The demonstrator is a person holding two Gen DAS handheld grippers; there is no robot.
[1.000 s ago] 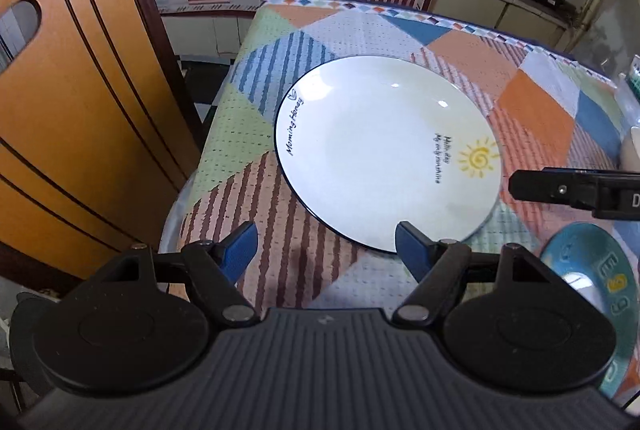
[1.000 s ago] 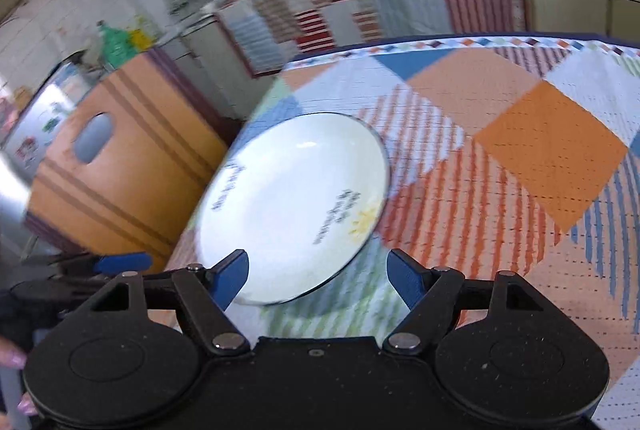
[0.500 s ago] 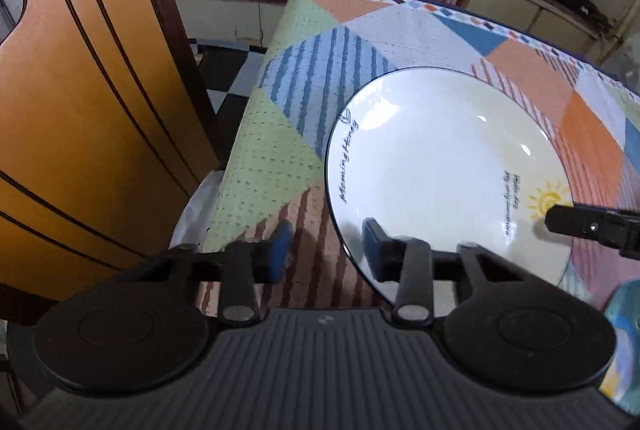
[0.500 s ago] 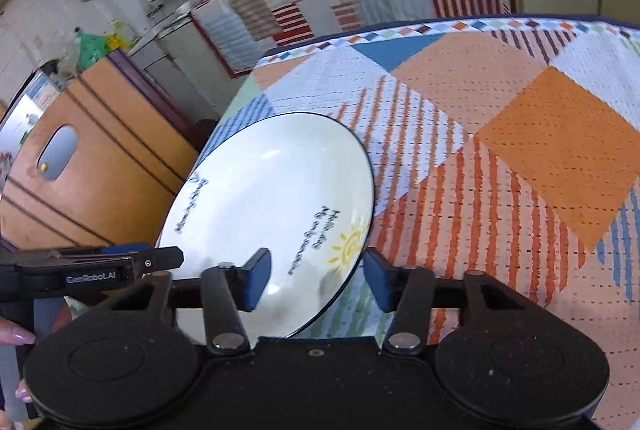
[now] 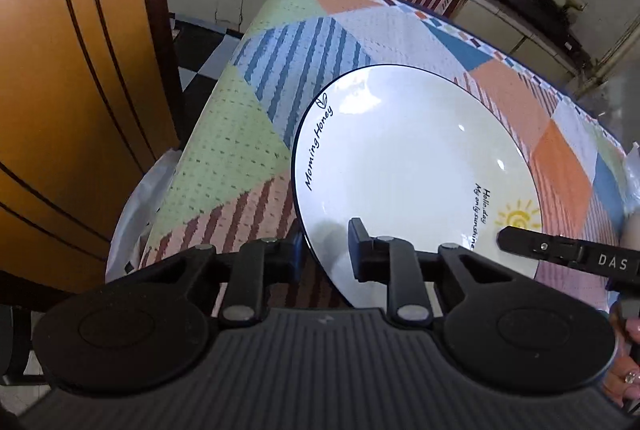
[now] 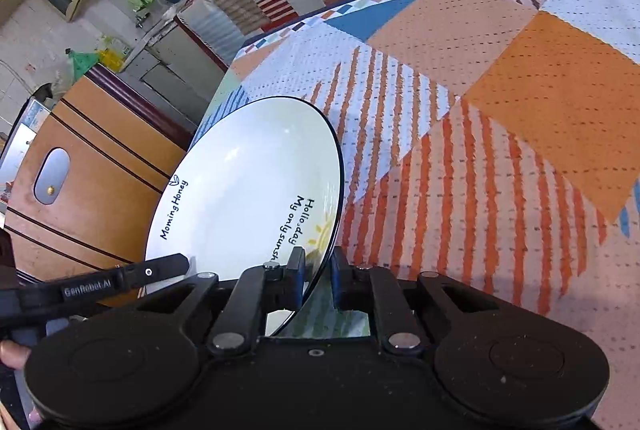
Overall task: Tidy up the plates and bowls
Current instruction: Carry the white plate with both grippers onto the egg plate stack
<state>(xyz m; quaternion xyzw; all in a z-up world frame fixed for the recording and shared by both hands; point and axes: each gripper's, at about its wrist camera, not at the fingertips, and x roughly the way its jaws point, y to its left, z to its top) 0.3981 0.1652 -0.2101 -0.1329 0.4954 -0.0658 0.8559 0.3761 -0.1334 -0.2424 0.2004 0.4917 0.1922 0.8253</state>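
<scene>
Black left gripper [image 5: 326, 254], blue-padded jaws, silver pivot screws.

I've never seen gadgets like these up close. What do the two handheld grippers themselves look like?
Both are black plastic. The left gripper has a ribbed dark grey body, two round discs and jointed linkage bars with silver rivets leading to blue-padded fingers. The right gripper is built the same, with a smooth body. White lettering marks the finger sides: "GenRobot.AI" on the left, "DAS" on the right.
</scene>
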